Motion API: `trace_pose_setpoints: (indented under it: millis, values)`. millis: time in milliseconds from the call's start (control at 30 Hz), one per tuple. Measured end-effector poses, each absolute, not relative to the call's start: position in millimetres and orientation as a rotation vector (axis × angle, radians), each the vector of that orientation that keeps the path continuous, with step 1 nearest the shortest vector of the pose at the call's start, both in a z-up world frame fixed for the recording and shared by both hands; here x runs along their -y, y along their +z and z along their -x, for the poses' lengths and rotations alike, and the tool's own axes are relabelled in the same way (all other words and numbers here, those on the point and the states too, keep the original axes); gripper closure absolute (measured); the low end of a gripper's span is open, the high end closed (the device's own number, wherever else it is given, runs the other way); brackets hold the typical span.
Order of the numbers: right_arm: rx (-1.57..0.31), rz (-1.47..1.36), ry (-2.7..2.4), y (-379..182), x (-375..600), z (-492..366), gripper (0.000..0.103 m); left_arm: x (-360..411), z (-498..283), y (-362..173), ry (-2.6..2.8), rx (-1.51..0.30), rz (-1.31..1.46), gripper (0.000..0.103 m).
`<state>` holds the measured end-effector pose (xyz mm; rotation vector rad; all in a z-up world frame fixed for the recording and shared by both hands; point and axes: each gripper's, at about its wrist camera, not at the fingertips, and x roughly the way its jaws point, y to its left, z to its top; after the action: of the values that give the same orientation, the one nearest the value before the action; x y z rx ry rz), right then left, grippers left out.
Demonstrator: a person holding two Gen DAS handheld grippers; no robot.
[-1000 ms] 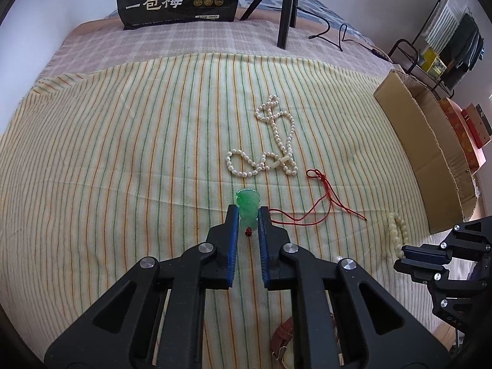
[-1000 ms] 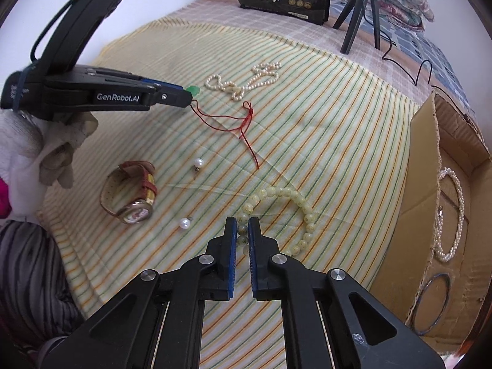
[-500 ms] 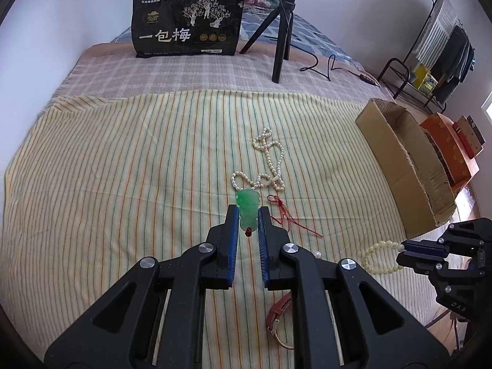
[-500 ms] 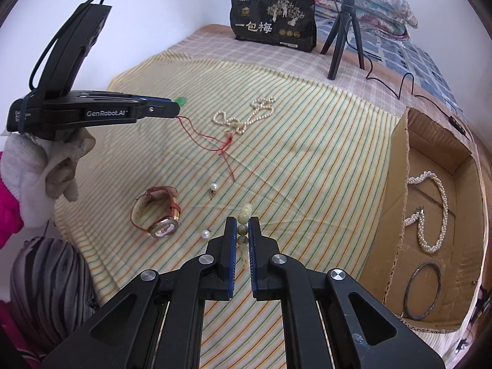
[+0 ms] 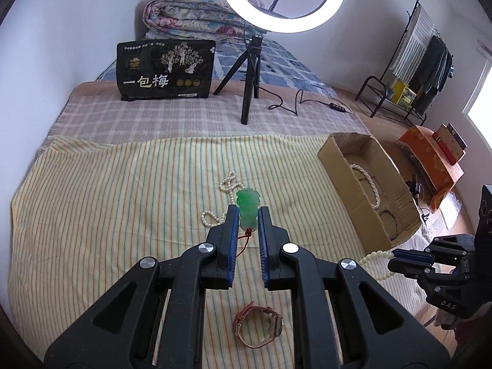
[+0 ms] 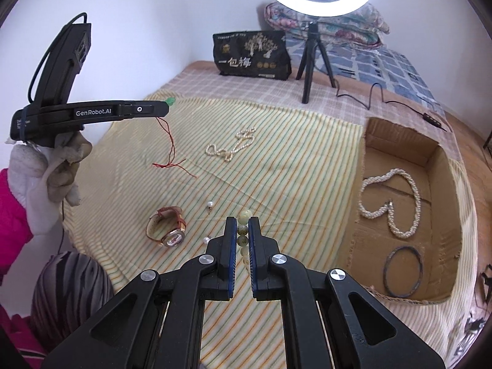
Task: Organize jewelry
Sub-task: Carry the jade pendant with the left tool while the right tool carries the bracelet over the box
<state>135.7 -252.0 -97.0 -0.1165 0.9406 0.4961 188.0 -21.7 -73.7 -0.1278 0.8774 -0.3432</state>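
Left hand-held gripper point(image 5: 248, 220) clamped on glossy green carved pendant point(image 5: 247, 207), right hand-held gripper point(image 6: 242, 230) pinching round pale bead bracelet point(image 6: 243, 230), striped woven cloth point(image 6: 292, 160)

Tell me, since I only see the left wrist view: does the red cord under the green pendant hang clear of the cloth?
Observer: No. The red cord drops from the left tool, and its end lies on the striped cloth.
Operator: Anything loose hidden behind my tool?
Observer: Two loose pearls lie on the cloth near the watch.
Operator: What holds my tool?
Observer: A hand in a pale glove, with a pink sleeve.
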Motion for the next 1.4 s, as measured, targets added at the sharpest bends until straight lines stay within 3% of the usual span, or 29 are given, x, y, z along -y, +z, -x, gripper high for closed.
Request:
trace_pose_setpoints:
  millis: [700,1400]
  values:
    - [-0.853,0.045,0.294,-62.5,353.2,-120.0,0.097,140.7,-224.0,-15.4,-0.528,-0.781,0.094,0.092]
    - [-0.861,0.024,0.215,-81.6,404.0,-150.4,0.097,265.0,-276.4,-32.3,-0.634,-0.822,0.045,0.092]
